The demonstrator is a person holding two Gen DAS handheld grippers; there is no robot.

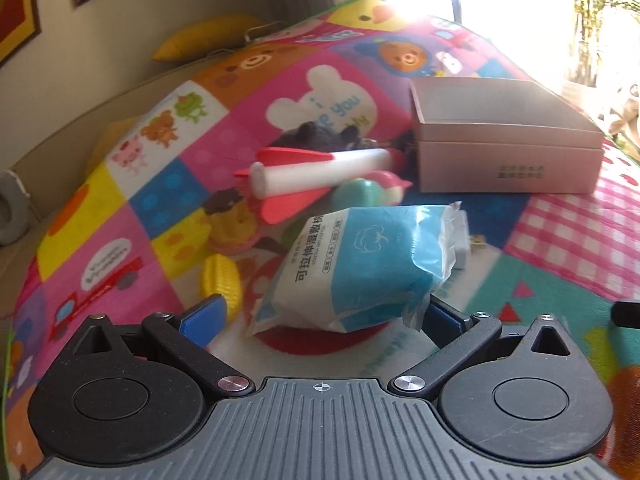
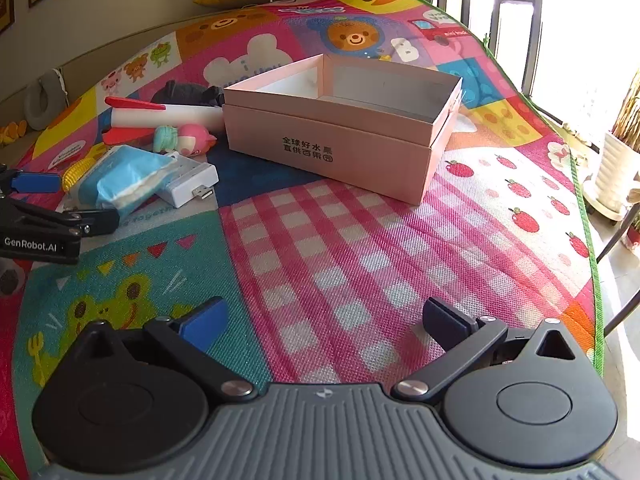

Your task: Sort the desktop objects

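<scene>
— Left hand-held gripper (image 1: 320, 312)? 
— Jaws spread wide around the blue-and-white tissue pack (image 1: 360, 268), not clamping it.

— Right hand-held gripper (image 2: 324, 320)? 
— Wide open, empty, above the play mat (image 2: 340, 240); pink box (image 2: 340, 120) beyond.

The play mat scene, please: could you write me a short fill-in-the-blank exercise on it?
1. The cardboard box on the play mat is ____ in colour.
2. The left gripper has its fingers on either side of a blue and white ____.
3. The right gripper holds ____.
4. The toy rocket has ____ fins.

Missing words: pink; packet; nothing; red
</scene>
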